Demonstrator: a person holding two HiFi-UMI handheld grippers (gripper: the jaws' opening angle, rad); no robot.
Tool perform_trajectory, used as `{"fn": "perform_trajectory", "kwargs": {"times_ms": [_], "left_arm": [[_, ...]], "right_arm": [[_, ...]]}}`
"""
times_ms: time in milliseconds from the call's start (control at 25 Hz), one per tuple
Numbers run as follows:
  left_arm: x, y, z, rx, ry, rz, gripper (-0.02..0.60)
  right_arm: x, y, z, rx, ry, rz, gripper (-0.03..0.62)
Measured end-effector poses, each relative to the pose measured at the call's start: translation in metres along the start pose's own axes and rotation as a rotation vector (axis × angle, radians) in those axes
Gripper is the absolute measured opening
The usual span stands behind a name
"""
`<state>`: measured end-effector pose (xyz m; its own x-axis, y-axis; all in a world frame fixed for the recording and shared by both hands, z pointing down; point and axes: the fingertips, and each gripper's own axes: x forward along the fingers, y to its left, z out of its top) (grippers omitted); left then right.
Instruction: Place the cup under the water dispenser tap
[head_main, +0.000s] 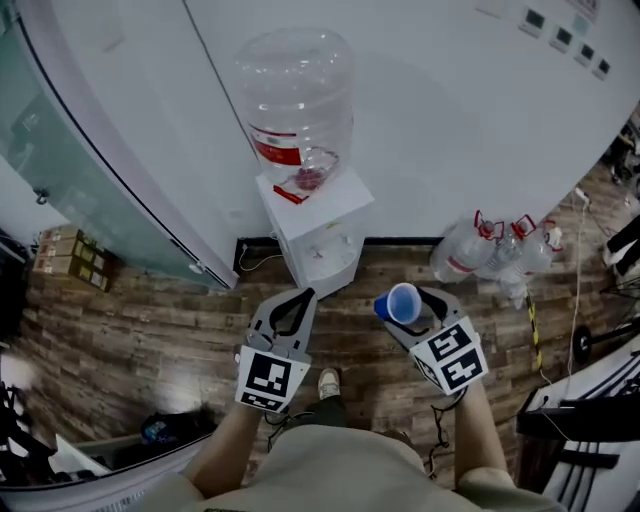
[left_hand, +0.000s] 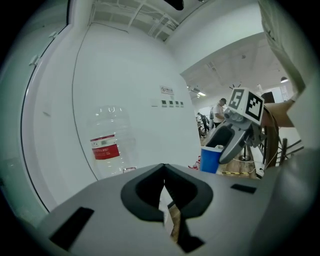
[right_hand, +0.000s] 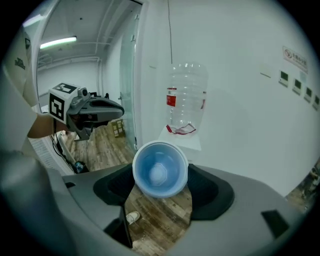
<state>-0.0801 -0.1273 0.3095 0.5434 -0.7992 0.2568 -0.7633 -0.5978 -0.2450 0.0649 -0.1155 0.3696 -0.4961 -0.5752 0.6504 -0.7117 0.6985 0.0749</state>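
Cup (right_hand: 160, 170): blue, pinched in right gripper (head_main: 408, 308), mid-air, well short of dispenser (head_main: 318, 230); left gripper (head_main: 291, 308) jaws pressed together, empty; risk: thin wall may slip or crush w/ tight squeeze, or rim may knock dispenser front.

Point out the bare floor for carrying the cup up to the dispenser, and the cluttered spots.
Bare wood floor lies straight ahead of the water dispenser, between it and the cup, and widely to its left up to the cardboard boxes. Right of it, spare bottles crowd the wall; a cable trails beyond them.
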Motion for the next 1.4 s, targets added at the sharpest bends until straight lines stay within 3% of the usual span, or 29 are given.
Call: {"fn": "perform_trajectory", "kwargs": {"times_ms": [200, 560, 960, 1400], "left_arm": [[0.046, 0.035, -0.026, 0.006, 0.044, -0.040, 0.006], [0.096, 0.062, -0.080, -0.105, 0.085, -0.055, 0.006], [0.141, 0.066, -0.138, -0.151, 0.124, -0.003, 0.006], [0.199, 0.048, -0.213, -0.231, 0.204, 0.124, 0.006]], "right_arm": [[0.064, -0.029, 0.013, 0.035, 0.053, -0.023, 0.336], [0.154, -0.050, 0.004, 0.062, 0.137, -0.022, 0.336], [0.236, -0.078, -0.028, 0.021, 0.222, 0.002, 0.337], [0.329, -0.105, -0.097, -0.089, 0.295, 0.098, 0.337]]}}
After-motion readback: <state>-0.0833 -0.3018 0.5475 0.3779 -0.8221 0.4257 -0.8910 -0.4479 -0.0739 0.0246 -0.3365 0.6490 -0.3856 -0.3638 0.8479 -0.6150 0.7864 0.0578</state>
